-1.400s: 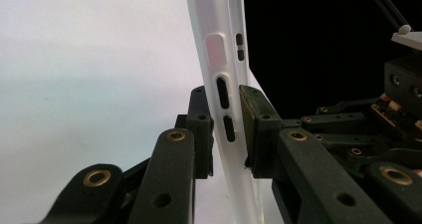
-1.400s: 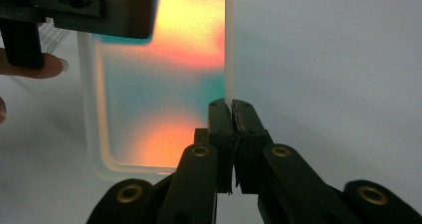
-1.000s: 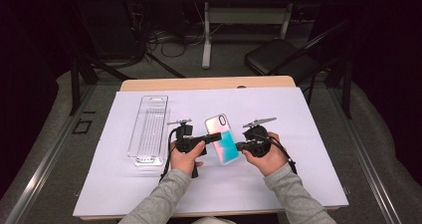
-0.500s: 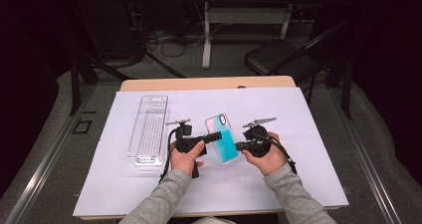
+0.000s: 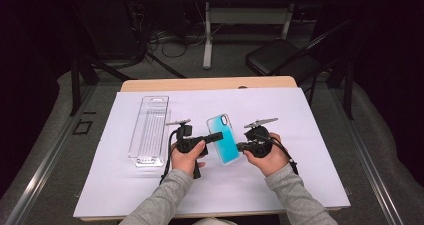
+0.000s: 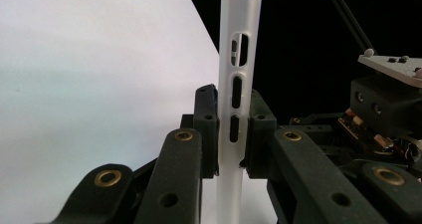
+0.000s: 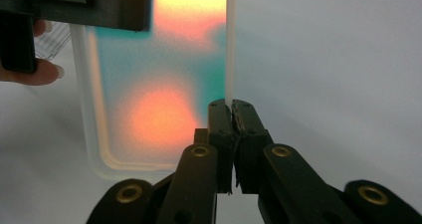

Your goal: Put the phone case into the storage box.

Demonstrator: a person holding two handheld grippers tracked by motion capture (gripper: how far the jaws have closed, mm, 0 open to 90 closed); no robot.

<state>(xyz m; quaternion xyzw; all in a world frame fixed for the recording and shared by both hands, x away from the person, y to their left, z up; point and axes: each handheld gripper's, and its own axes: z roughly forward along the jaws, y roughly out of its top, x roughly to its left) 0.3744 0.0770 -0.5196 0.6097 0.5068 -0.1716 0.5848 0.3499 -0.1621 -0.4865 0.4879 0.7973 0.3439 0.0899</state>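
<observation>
Phone case (image 5: 224, 139) held up off white surface (image 5: 320, 175), between both grippers, teal face up. Going left to right: clear plastic package (image 5: 149, 130) lying flat at left, looks empty, well apart from case. Left gripper (image 5: 218, 135) jaws clamped on case's left edge by button slots. Right gripper (image 5: 241, 146) jaws pinched tight on right edge. Step in hand: two-handed hold, probably before packing. Next move calls for carrying case over to package.
</observation>
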